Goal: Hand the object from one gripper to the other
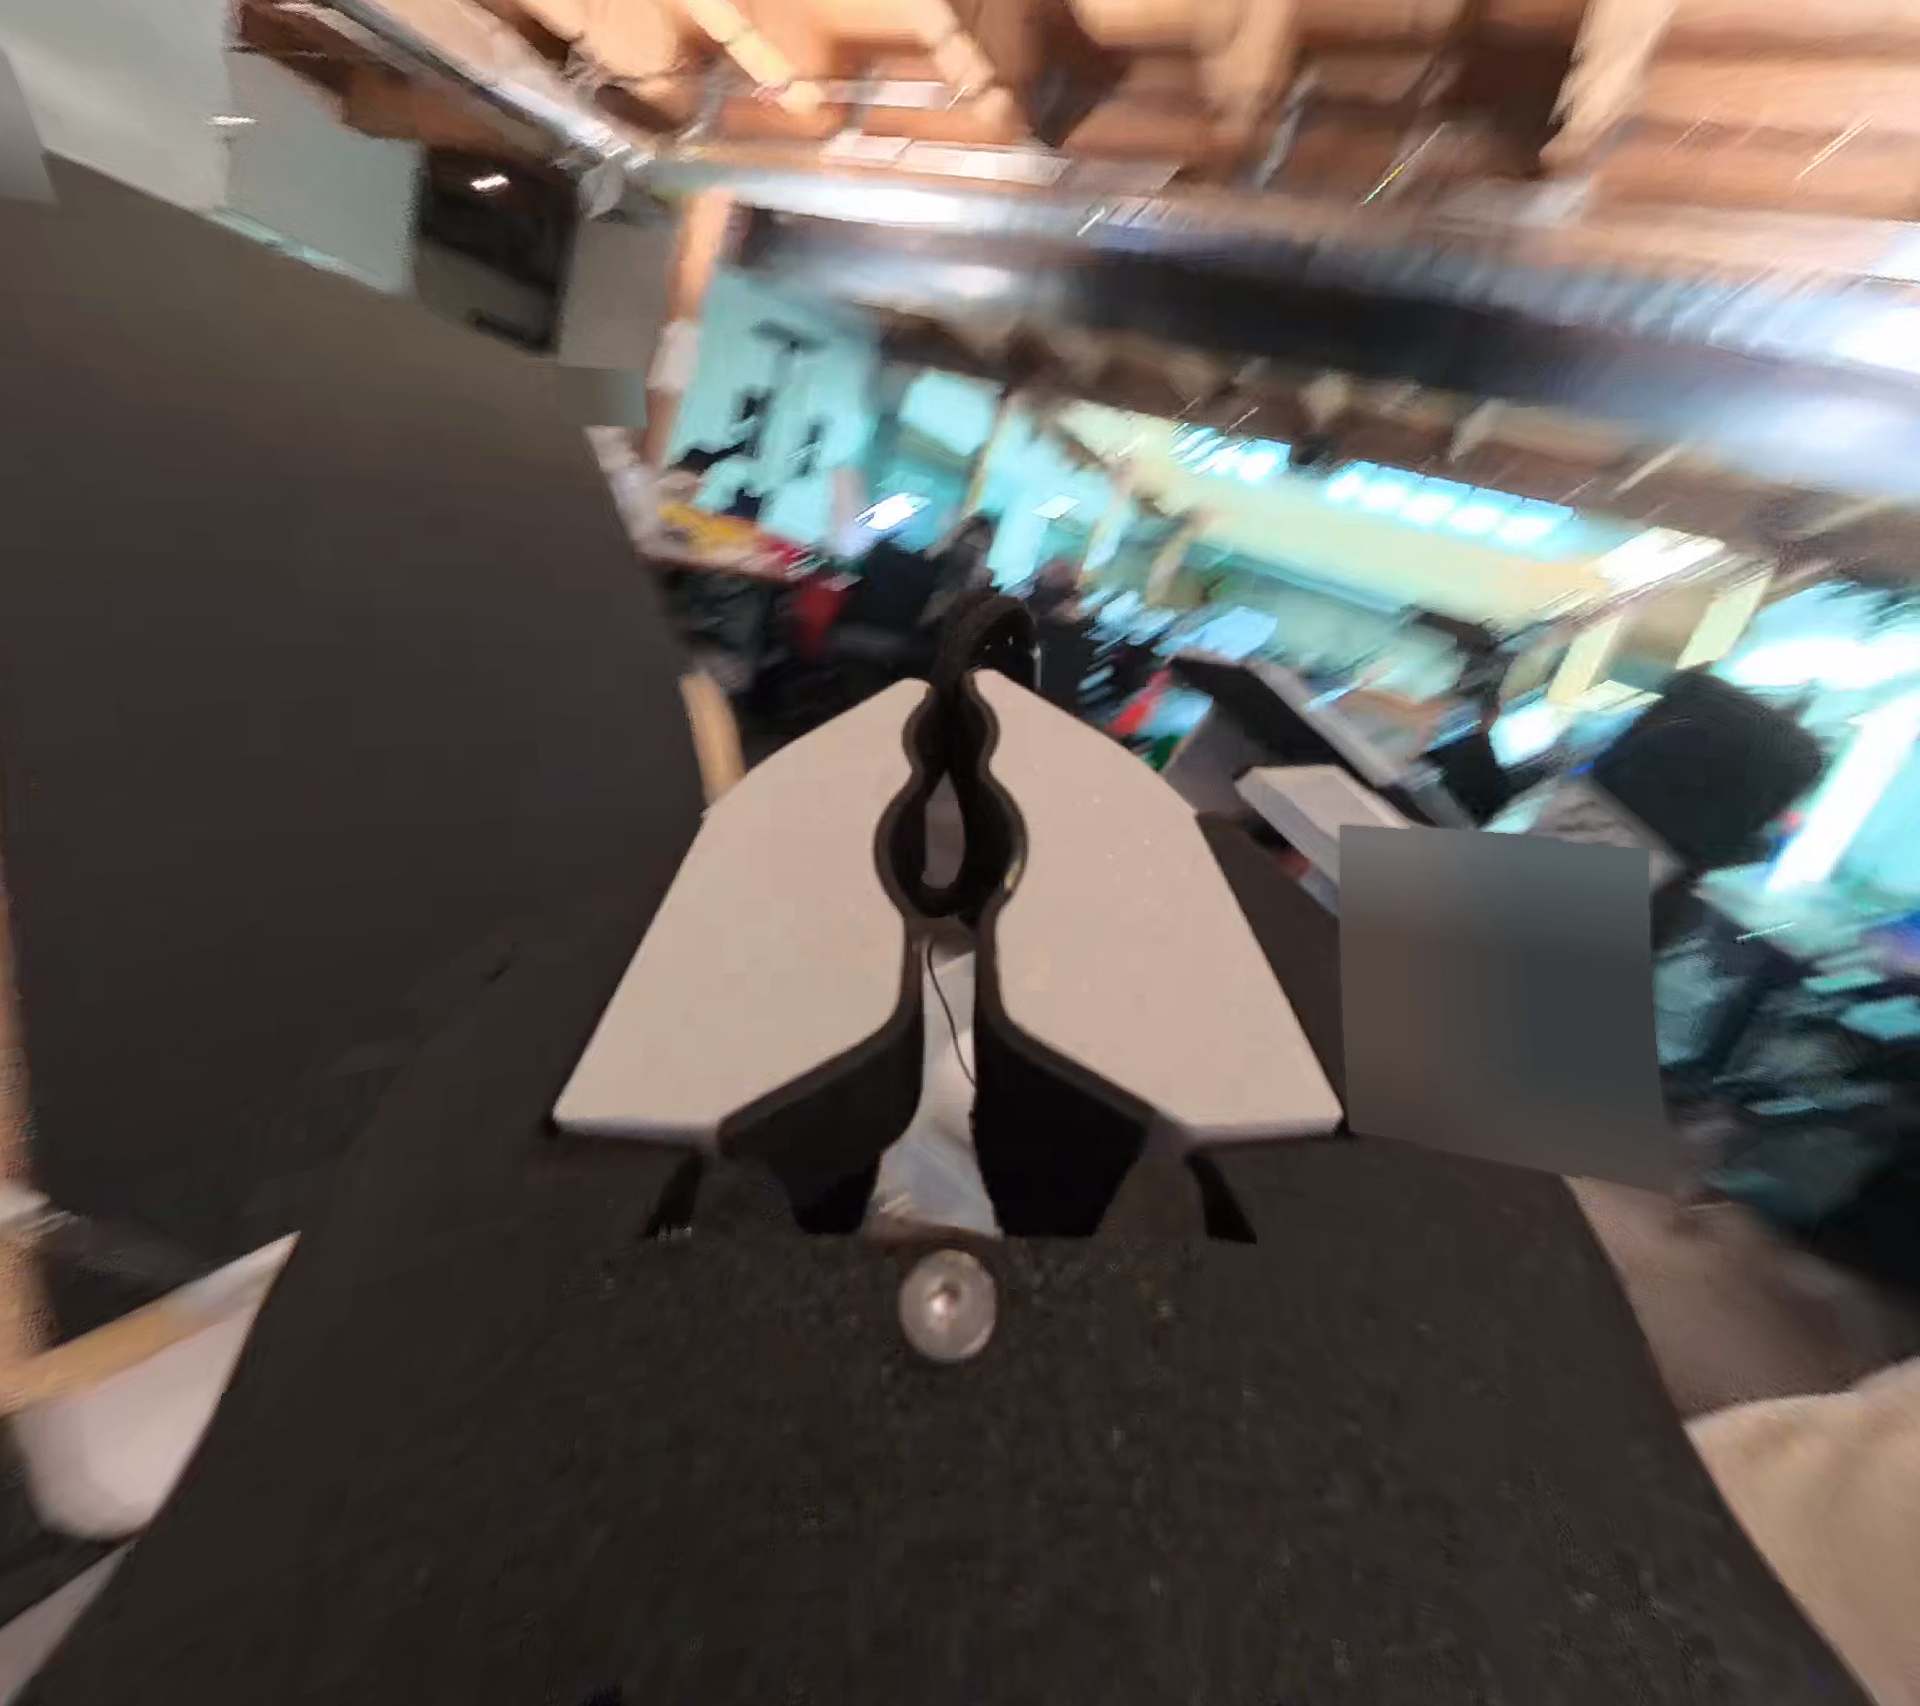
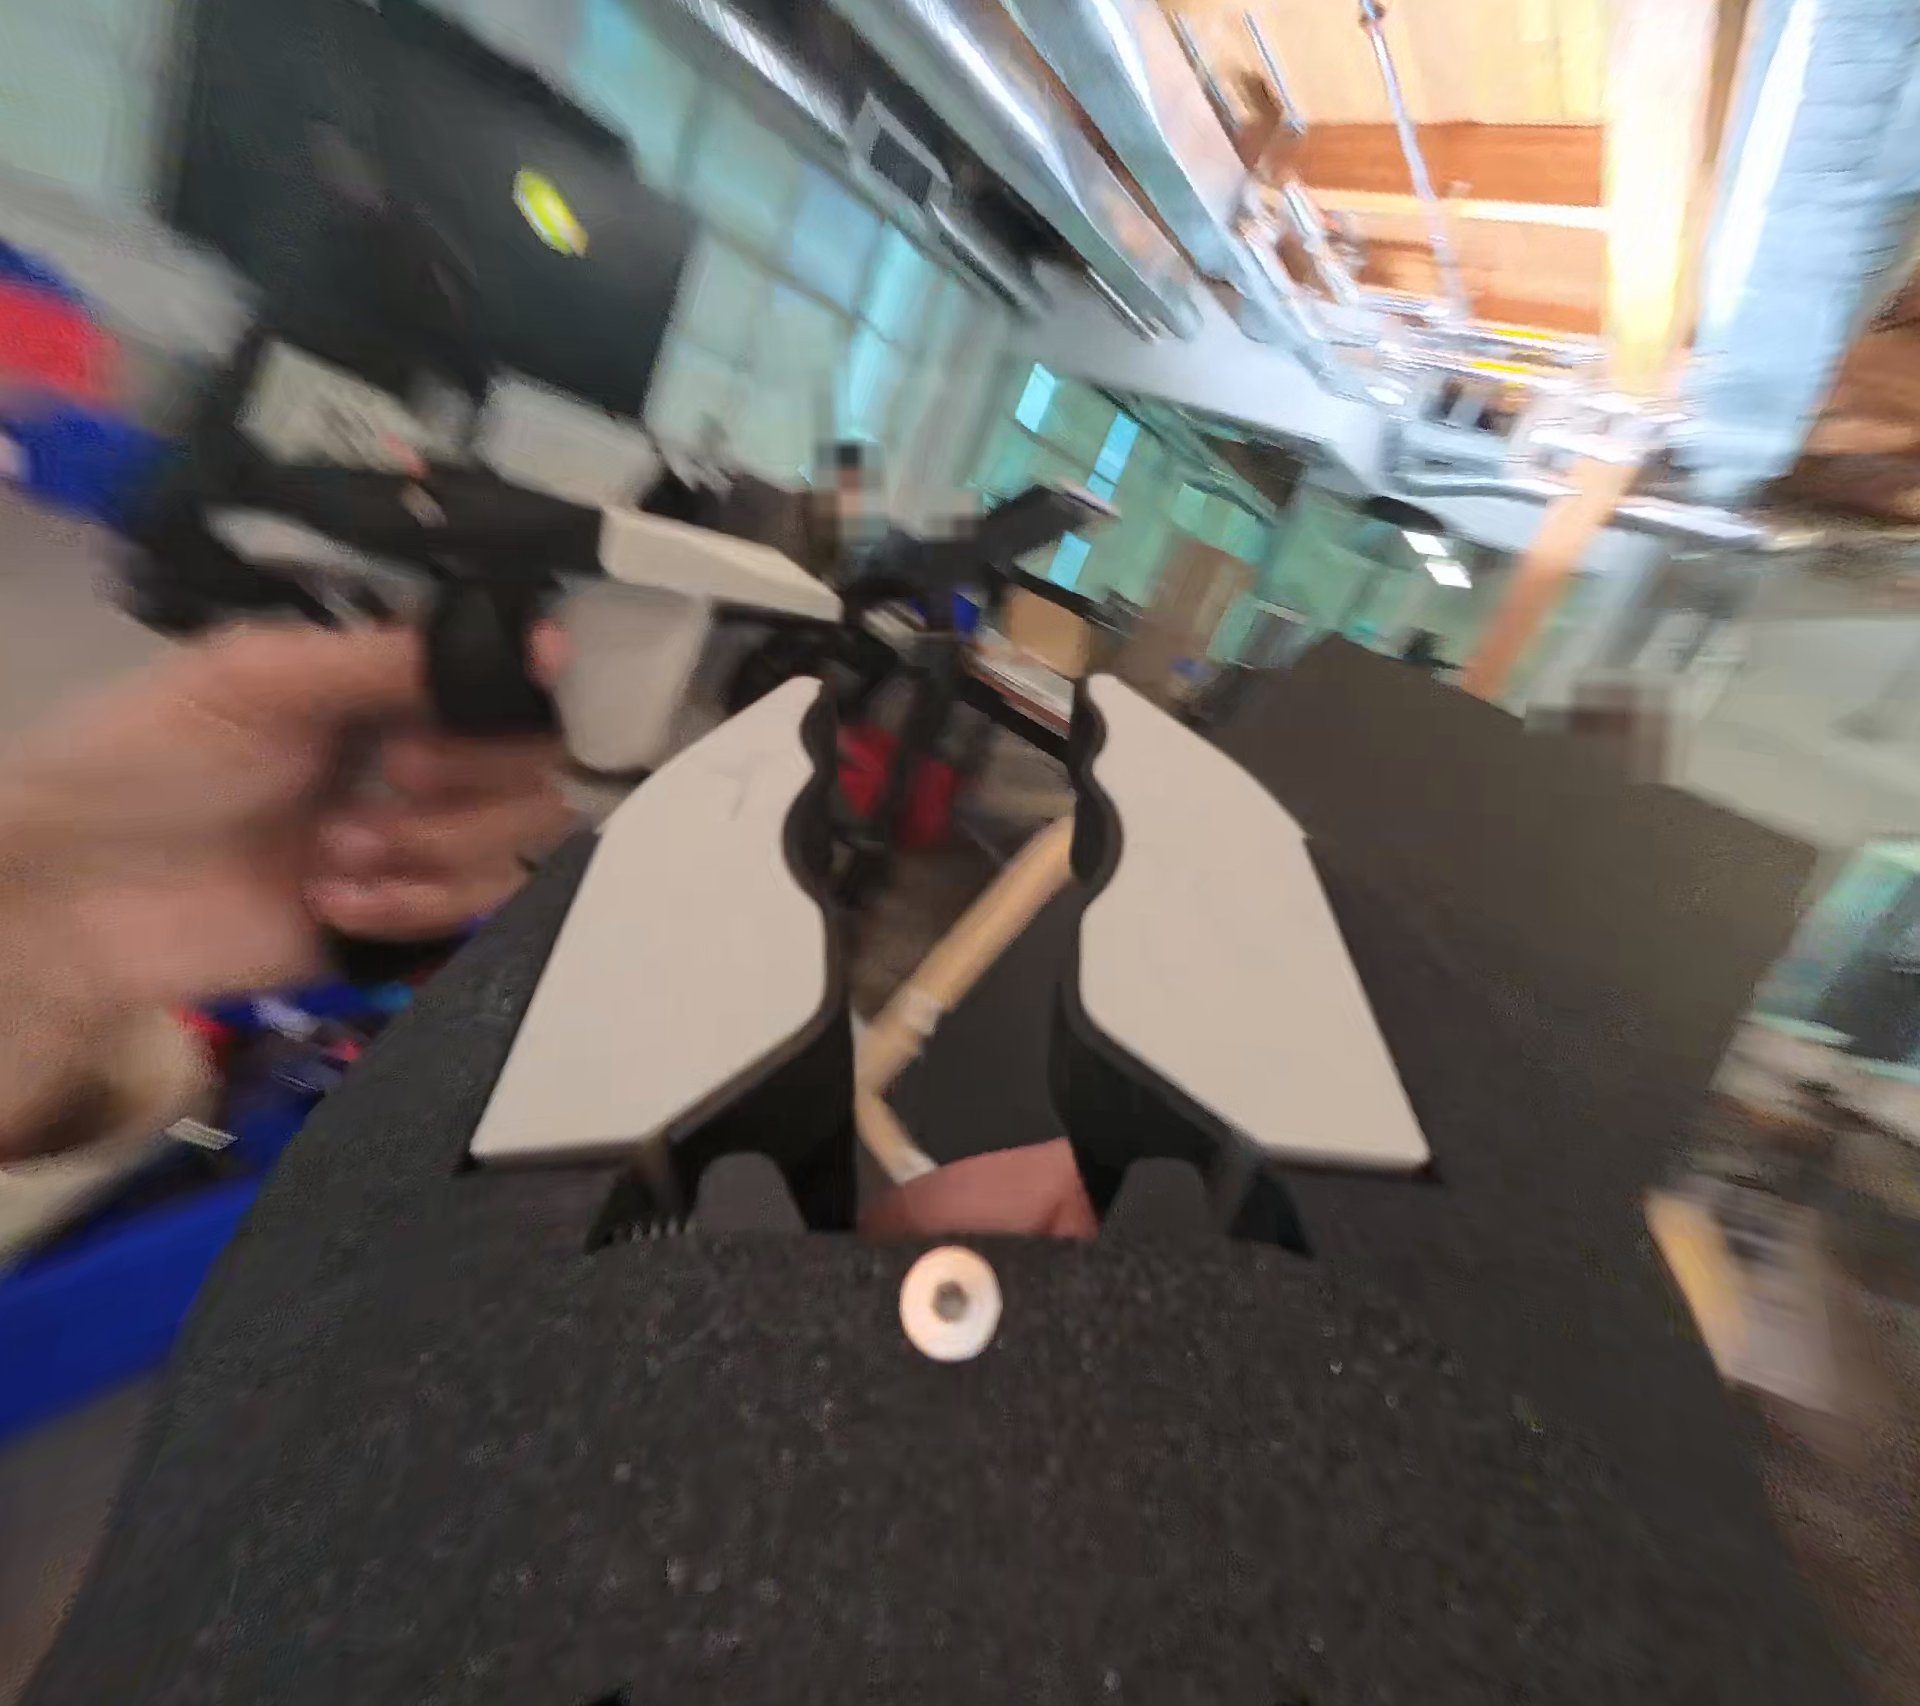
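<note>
Behind both grippers a big workshop with wooden beams and a black table (image 2: 1455, 825) was all blurry. If the hands moved fast, the handover could miss. The right gripper (image 2: 951, 721) had its fingers wide apart and empty. The left gripper (image 1: 951, 700) was squeezed shut on a thin black strap (image 1: 982, 633), looped between its fingers and poking past the tips.
</note>
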Demonstrator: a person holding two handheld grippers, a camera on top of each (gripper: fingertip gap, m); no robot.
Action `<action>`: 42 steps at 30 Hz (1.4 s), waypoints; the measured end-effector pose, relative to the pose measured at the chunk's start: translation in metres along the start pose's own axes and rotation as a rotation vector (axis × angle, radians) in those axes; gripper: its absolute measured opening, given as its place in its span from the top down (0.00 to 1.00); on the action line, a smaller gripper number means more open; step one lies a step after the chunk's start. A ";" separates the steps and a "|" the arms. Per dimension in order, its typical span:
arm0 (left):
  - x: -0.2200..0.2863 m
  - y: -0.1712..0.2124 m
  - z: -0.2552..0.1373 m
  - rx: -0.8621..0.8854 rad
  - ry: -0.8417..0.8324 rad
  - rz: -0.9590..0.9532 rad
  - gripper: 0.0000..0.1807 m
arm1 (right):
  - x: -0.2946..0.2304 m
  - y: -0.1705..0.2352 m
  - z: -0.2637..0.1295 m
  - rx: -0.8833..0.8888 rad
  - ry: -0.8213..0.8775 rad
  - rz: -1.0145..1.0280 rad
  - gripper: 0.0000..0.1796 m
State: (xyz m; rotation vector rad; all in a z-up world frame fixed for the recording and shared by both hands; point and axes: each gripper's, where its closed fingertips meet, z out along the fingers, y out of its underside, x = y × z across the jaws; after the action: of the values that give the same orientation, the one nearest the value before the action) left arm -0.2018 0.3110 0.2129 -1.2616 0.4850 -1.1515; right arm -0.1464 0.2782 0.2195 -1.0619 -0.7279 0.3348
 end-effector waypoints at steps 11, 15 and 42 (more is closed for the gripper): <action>0.030 -0.027 -0.007 0.295 0.412 -0.460 0.99 | -0.029 0.009 0.029 0.103 -0.274 0.726 0.65; 0.042 -0.017 0.003 0.261 0.488 -0.514 0.99 | -0.047 0.008 0.034 0.128 -0.353 0.779 0.76; 0.004 0.050 -0.013 -0.420 -0.095 0.417 0.78 | -0.013 0.098 -0.001 -0.509 -0.296 0.152 0.95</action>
State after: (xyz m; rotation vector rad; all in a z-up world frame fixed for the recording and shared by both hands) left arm -0.1911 0.2960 0.1648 -1.4751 0.9037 -0.6514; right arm -0.1461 0.3158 0.1283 -1.5744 -1.0315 0.4563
